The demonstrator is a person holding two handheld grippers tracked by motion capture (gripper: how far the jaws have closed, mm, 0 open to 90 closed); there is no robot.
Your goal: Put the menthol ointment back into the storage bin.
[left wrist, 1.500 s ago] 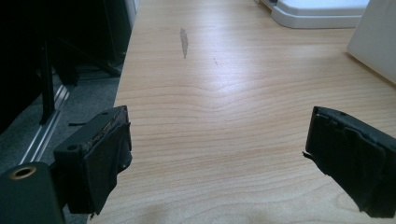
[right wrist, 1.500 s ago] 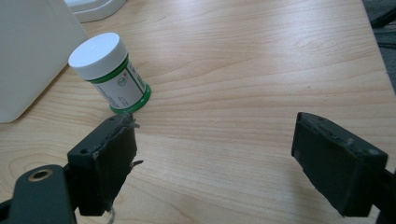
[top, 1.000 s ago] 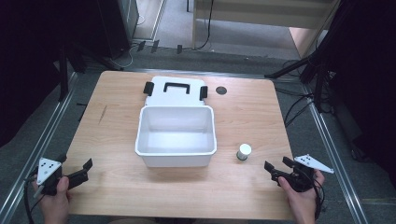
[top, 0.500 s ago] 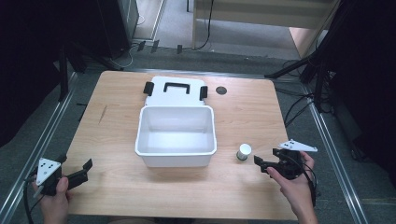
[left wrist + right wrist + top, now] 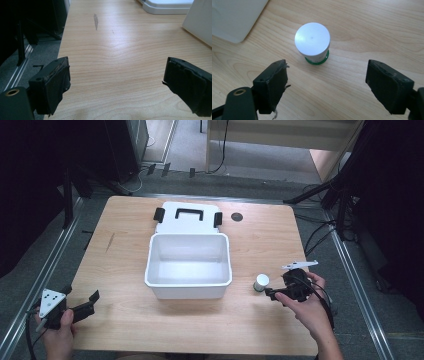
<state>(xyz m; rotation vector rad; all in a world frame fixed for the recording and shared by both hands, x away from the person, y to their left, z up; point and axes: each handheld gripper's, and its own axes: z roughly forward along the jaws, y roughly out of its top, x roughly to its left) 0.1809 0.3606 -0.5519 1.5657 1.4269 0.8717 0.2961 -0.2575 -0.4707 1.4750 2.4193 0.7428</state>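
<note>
A small white jar with a silver lid and green base (image 5: 260,282) (image 5: 312,42) stands upright on the wooden table (image 5: 130,270), just right of an open white plastic box (image 5: 188,262). My right gripper (image 5: 274,294) (image 5: 327,82) is open, its jaws wide apart, a short way in front of the jar and not touching it. My left gripper (image 5: 85,304) (image 5: 117,85) hovers open over the table's near left corner with nothing between its jaws.
The box's white lid (image 5: 188,216) with black handle and latches lies flat behind the box. A dark round hole (image 5: 236,216) sits in the table at the back right. The box wall (image 5: 200,22) stands to the left gripper's right.
My right gripper has moved left and forward toward the jar, from the table's right edge to just beside it. The left gripper has stayed put.
</note>
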